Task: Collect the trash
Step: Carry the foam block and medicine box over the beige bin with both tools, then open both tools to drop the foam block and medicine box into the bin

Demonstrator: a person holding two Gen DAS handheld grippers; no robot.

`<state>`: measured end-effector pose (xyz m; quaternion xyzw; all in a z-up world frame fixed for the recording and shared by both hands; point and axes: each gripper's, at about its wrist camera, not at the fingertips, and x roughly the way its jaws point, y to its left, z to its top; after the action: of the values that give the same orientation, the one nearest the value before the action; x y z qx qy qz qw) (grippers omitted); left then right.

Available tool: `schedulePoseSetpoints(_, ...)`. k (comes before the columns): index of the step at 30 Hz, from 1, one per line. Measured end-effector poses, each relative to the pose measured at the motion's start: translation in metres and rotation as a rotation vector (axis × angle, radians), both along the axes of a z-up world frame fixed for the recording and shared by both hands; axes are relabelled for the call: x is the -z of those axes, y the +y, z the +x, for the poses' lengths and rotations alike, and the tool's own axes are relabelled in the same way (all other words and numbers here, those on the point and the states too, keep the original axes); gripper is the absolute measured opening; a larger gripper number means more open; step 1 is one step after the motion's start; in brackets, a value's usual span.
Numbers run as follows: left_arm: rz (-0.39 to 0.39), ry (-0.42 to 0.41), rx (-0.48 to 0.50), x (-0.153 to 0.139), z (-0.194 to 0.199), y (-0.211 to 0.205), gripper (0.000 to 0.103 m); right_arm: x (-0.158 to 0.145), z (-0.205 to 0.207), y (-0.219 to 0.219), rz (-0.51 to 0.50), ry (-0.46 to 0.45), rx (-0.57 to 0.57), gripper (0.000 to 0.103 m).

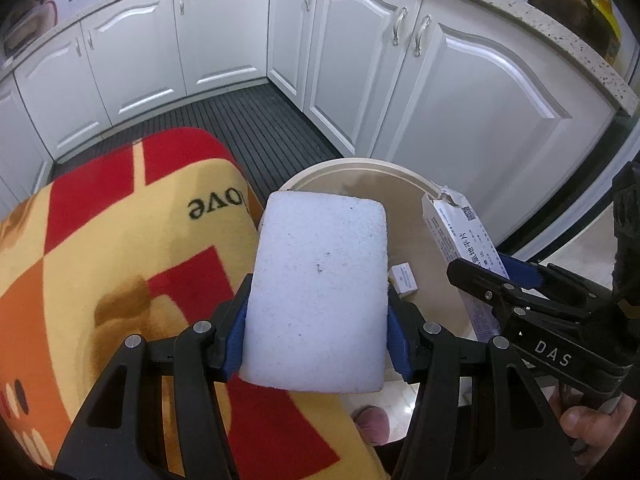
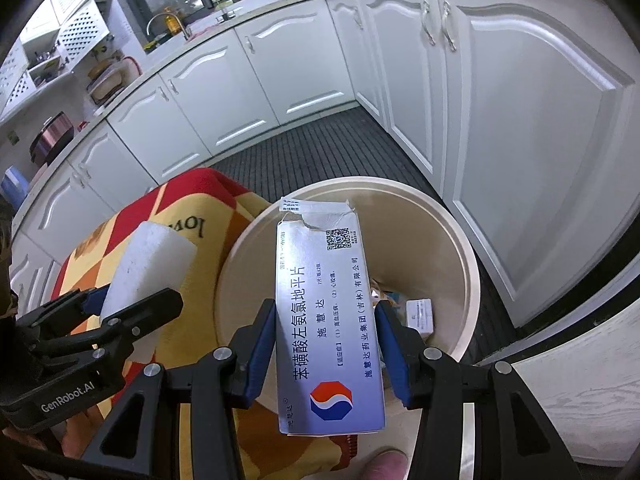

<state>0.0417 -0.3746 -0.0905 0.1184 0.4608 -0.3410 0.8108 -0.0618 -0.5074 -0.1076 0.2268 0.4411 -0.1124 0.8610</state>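
Left wrist view showed the white kitchen cabinets [image 1: 224, 40] curving round the dark slatted floor mat [image 1: 256, 128], and nearer me the red-and-yellow blanket [image 1: 120, 248] printed with "love". Just beside the blanket's right edge stood the cream trash bin [image 1: 404, 184], open, with a small white box [image 1: 405, 278] already at its bottom.

My left hand-held gripper [image 1: 316, 336] pinched a white foam block [image 1: 320, 292] between its blue pads, the block reaching over the bin's near-left rim. My right hand-held gripper [image 2: 326, 352] clamped a torn medicine carton [image 2: 324, 312] by its long sides, held above the bin's mouth.

To drop both cleanly, I judged I should bring each piece fully inside the rim before letting go, the foam especially, since it hung half over the blanket.

Readable writing: "DAS" on the right gripper's arm, "GenRobot.AI" on the left one, and Chinese print with a QR code and a red-and-blue octagon logo on the carton.
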Motion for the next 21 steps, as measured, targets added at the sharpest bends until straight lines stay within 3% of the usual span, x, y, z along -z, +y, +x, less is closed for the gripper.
schedulePoseSetpoints(16, -0.019, 0.005, -0.005, 0.008, 0.008, 0.001, 0.059, 0.02, 0.012, -0.01, 0.036, 0.038, 0.022, 0.049)
schedulePoseSetpoints(21, -0.039, 0.024, -0.009, 0.009, 0.011, 0.004, 0.068, 0.021, 0.009, -0.012, 0.046, 0.038, 0.035, 0.056)
